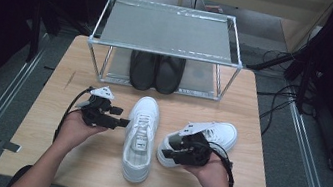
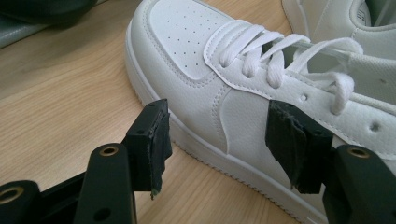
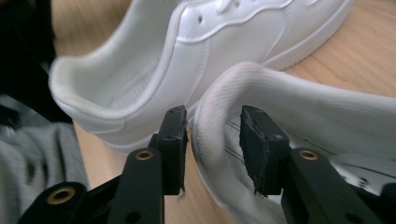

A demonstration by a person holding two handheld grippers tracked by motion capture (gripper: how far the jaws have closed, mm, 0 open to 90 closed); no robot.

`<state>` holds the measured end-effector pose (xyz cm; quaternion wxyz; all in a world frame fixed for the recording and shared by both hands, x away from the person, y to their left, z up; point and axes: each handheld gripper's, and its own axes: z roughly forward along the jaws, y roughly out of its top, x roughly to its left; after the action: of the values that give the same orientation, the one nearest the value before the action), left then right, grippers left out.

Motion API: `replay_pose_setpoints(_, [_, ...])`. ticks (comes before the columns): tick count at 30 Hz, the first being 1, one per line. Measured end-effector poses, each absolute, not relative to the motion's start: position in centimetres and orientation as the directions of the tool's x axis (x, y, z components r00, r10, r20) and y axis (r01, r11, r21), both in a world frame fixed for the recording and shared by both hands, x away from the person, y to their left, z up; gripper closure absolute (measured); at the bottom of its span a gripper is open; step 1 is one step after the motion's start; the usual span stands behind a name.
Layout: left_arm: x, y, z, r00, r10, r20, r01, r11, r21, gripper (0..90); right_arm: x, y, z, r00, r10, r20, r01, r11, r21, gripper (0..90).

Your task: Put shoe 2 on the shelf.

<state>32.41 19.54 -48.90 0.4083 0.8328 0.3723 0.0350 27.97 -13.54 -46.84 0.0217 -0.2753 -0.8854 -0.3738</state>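
**Both tongs at the white sneakers, rack behind**

Seen from high view: wooden table (image 1: 49, 120) carrying a two-tier metal shoe rack (image 1: 168, 30) at the far edge. Top shelf bare. Pair of black shoes (image 1: 156, 71) side by side on the lower tier, toes toward the person.

Two white sneakers in front of the rack. Centre sneaker (image 1: 140, 137) flat on its sole, laced, toe toward the rack, heel toward the person. Right sneaker (image 1: 221, 134) just beside it, angled, toe toward the far right, heel end under the right tongs.

Left tongs (image 1: 124, 123) held in the left hand (image 1: 75, 128), just beside the centre sneaker's left flank, level with the laces. Left gripper view: jaws spread wide, nothing between the pads; left pad over bare table, right pad in front of the centre sneaker (image 2: 243, 79) side panel below the eyelets. Contact with the leather: cannot tell.

Right tongs (image 1: 169, 152) held in the right hand (image 1: 212, 174), low at the heel of the right sneaker. Right gripper view: jaws straddling the padded heel collar of the right sneaker (image 3: 299, 121), one pad outside, one pad inside the opening. Narrow gaps visible at both pads, so partly closed around the collar, not clearly pinching. Collar edge blurred. Centre sneaker (image 3: 187, 60) lying just beyond.
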Motion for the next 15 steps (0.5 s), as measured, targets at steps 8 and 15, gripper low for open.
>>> replay_pose_setpoints(8, [33.1,19.0,-48.8,0.735,0.645,-0.212,0.57,-0.418,0.707,43.5,27.6,-16.9,-45.5,-0.821,0.494,0.287,0.527,0.464,0.712,63.3])
replay_pose_setpoints(15, [33.9,19.3,-48.9,0.738,0.632,-0.236,0.574,-0.403,0.712,43.1,27.3,-20.4,-44.9,-0.784,0.571,0.245,0.529,0.407,0.745,64.4])
